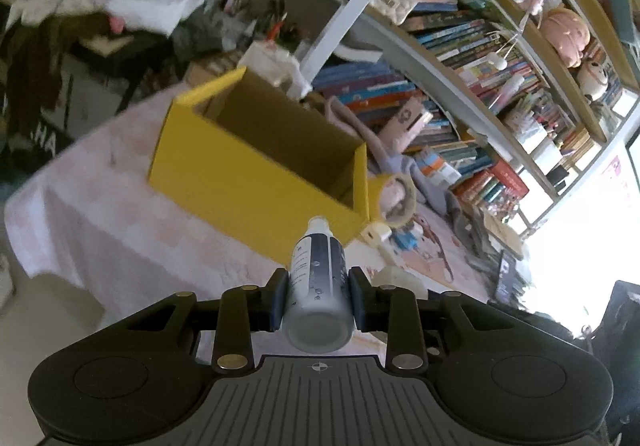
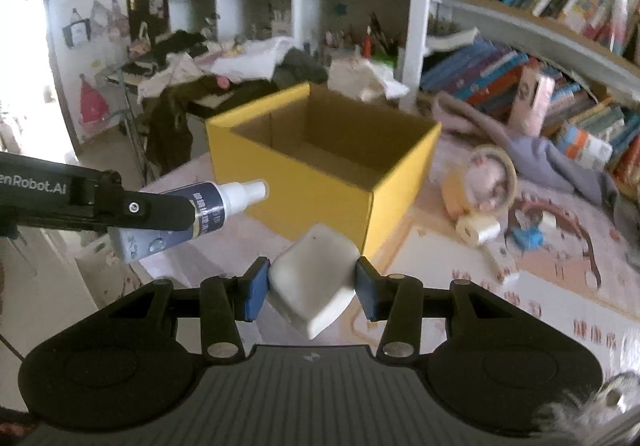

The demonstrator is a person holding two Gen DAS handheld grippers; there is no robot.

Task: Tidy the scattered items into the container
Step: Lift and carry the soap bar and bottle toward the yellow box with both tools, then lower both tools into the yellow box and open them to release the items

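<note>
An open yellow cardboard box [image 1: 256, 182] [image 2: 320, 158] stands on the pink-patterned cloth, empty as far as I see. My left gripper [image 1: 318, 286] is shut on a dark spray bottle [image 1: 318, 286] with a white cap, held in the air in front of the box; the bottle [image 2: 192, 218] also shows at the left of the right wrist view. My right gripper [image 2: 312, 286] is shut on a whitish rounded block [image 2: 312, 282], just before the box's near corner.
Beside the box on its right lie a round yellow plush toy [image 2: 484, 186], a roll of tape [image 2: 478, 230], a blue item [image 2: 528, 238] and a grey-purple garment [image 2: 560, 162]. Bookshelves [image 2: 540, 46] run behind. The table edge [image 1: 60, 230] drops off at left.
</note>
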